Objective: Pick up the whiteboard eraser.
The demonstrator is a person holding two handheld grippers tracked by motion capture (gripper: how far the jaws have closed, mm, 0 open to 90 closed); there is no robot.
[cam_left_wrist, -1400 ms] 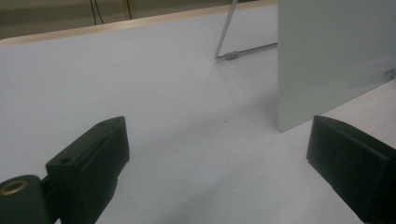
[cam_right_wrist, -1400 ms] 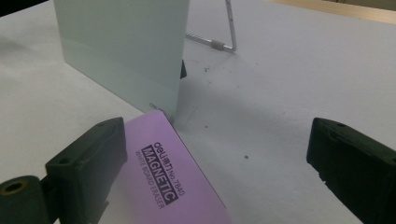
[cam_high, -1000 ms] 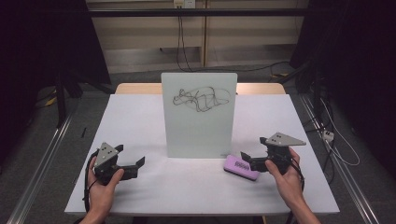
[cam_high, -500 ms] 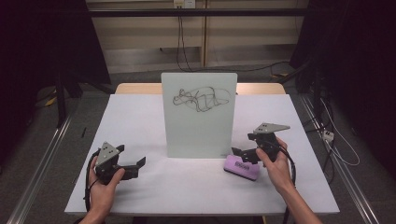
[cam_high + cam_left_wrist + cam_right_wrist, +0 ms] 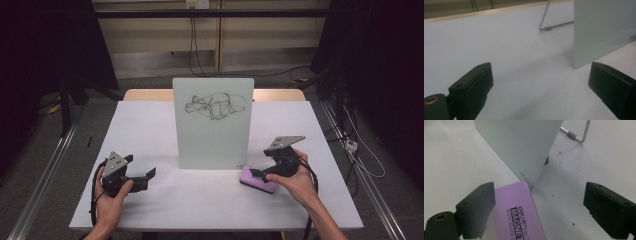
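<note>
We see the purple eraser lying flat on the white surface, just beside the lower right corner of the upright whiteboard, which carries a black scribble near its top. Our right gripper hangs low over the eraser. In the right gripper view its jaws have just been closing a little but are spread wide, with the eraser between them: it lies against the left jaw, well apart from the right one, so nothing is pinched yet. The board's wire stand shows behind the whiteboard. Our left gripper rests on the surface, well apart from the eraser, near the board's lower left side, its jaws spread with only bare surface between them.
</note>
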